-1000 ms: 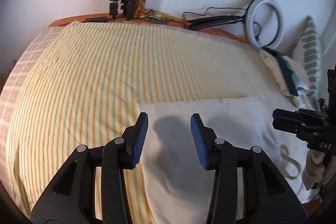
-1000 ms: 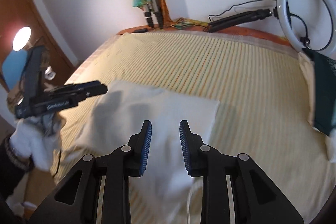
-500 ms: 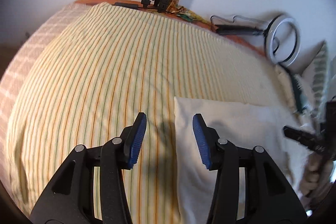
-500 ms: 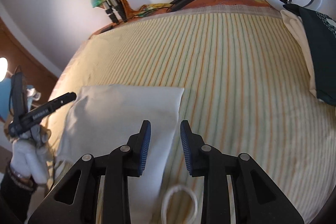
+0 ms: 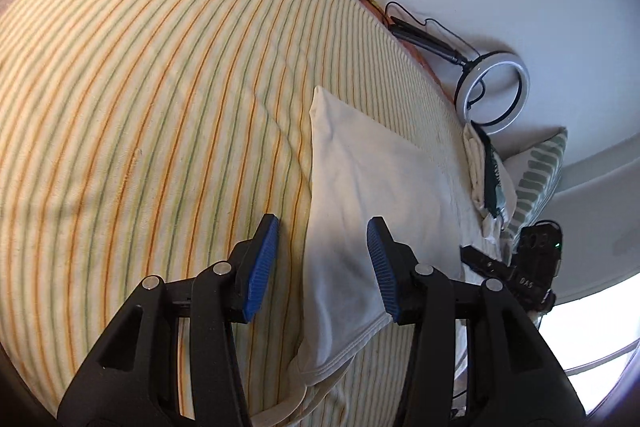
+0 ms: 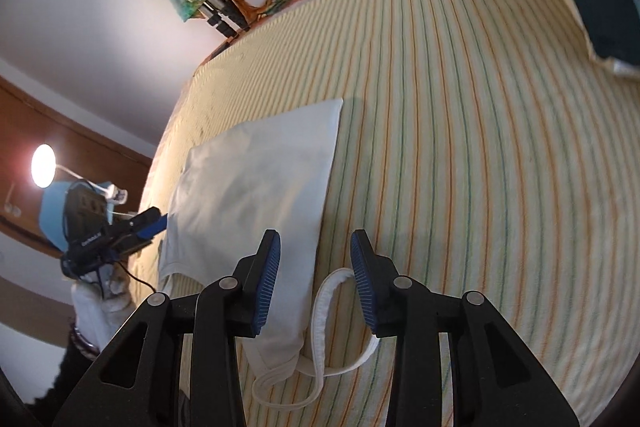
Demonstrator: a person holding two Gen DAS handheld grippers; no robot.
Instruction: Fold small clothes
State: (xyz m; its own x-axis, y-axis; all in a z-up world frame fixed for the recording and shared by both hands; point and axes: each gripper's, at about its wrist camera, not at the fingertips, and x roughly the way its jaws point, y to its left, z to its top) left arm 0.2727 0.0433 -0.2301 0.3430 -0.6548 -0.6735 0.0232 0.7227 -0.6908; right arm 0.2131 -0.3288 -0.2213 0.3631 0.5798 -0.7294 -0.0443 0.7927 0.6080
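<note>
A bed (image 5: 120, 99) under a yellow sheet with orange and green stripes fills both views. On it lies a white garment (image 5: 372, 187), folded flat into a long panel, its ribbed hem and thin straps (image 6: 320, 311) at the near end.

The left gripper (image 5: 323, 263) hangs over the garment's left edge with its blue pads (image 5: 260, 259) wide apart and nothing between them. The right gripper (image 6: 315, 277) is likewise spread — one pad over the cloth, the other beside a strap loop, gripping neither.

Half a second ago the right fingers sat closer together; both cameras have since tilted and dropped nearer the hem.

A ring light (image 5: 496, 87) leans at the wall, beside a striped pillow (image 5: 536, 179). The lettering on the gripper bodies is too small to read.
</note>
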